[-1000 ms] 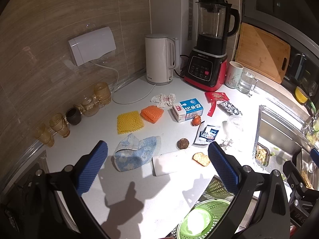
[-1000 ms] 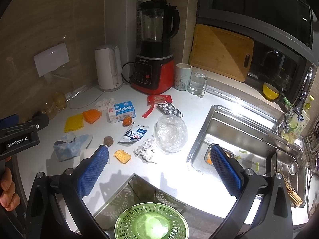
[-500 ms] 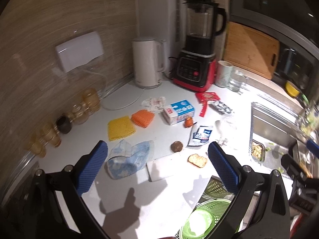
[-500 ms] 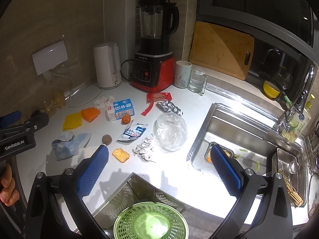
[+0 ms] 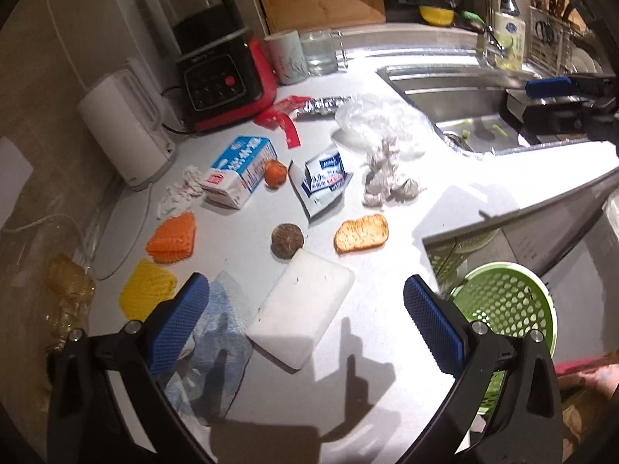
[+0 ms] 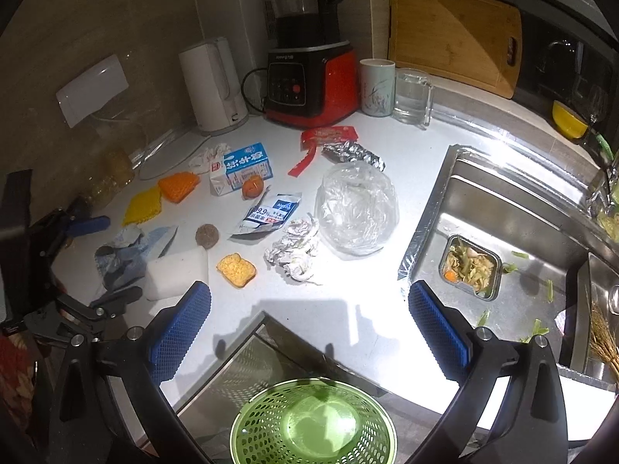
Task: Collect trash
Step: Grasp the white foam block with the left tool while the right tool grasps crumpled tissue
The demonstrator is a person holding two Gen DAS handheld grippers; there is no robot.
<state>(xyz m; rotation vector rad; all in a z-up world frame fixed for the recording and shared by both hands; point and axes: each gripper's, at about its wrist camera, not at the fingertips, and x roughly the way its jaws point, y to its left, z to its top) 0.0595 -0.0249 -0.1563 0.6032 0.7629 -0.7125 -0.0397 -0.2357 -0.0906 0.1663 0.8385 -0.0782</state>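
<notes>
Several scraps litter the white counter [image 6: 367, 309]: a crumpled foil ball [image 6: 296, 253], a toast piece [image 6: 236, 269] and a white foam block [image 5: 301, 309], which lies just ahead of the wide-open, empty left gripper [image 5: 305, 321]. Right gripper [image 6: 309, 328], equally spread, hovers above a green perforated basket [image 6: 309, 425].

Your left gripper [image 5: 305, 323] is a black plastic fork whose two angular arms each end in a long blue pad with a fine diamond-grid texture [image 5: 178, 323]. A round silver screw head sits at the root of each pad, with a second one further back on each arm. Your right gripper [image 6: 309, 324] has the same build: matt black arms, blue textured pads [image 6: 439, 328], silver screws in pairs. Its black housing also shows in the left wrist view.
</notes>
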